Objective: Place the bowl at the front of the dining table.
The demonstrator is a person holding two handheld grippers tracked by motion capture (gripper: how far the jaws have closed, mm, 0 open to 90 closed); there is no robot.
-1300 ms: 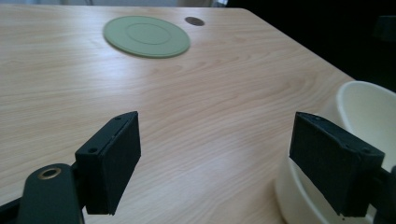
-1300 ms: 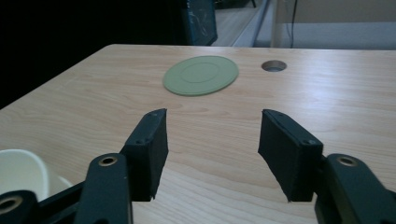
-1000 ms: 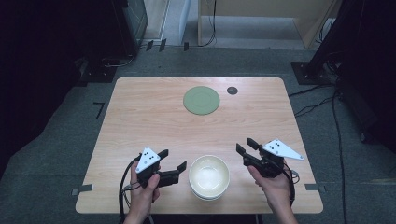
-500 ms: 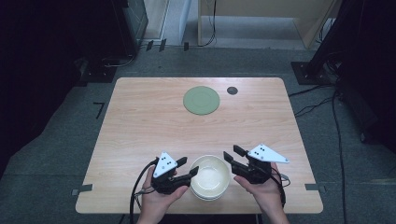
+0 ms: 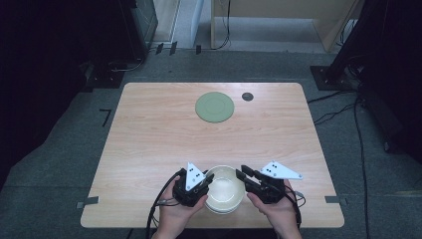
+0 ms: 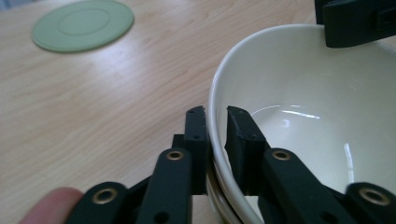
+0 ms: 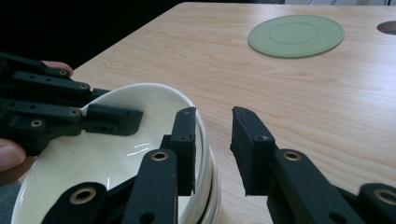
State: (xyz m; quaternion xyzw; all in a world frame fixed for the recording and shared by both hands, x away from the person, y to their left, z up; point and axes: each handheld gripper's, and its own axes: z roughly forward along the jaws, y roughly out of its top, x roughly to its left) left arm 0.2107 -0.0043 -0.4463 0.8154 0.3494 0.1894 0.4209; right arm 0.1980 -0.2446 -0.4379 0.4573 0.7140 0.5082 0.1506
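A stack of cream bowls point(image 5: 225, 191) point(image 6: 303, 93) point(image 7: 93, 158) sits near the table's front edge, between both hands. My left gripper point(image 5: 206, 180) point(image 6: 217, 116) grips the top bowl's left rim, one jaw inside and one outside; its jaws have just closed onto it. My right gripper point(image 5: 241, 174) point(image 7: 212, 116) straddles the right rim. Its jaws have just been closing, but a gap still separates the outer jaw from the rim. The right gripper view also takes in the left gripper point(image 7: 112, 119) across the bowl.
A flat green round disc point(image 5: 214, 107) point(image 6: 83, 24) point(image 7: 296, 35) lies at the far middle of the wooden table point(image 5: 149, 139), with a small dark round hole point(image 5: 247, 96) just right of it. Cables trail from both grippers over the front edge.
Both hands moved inward to the bowl from either side. The left jaws went from wide apart to clamped on the rim. The right jaws narrowed around the opposite rim.
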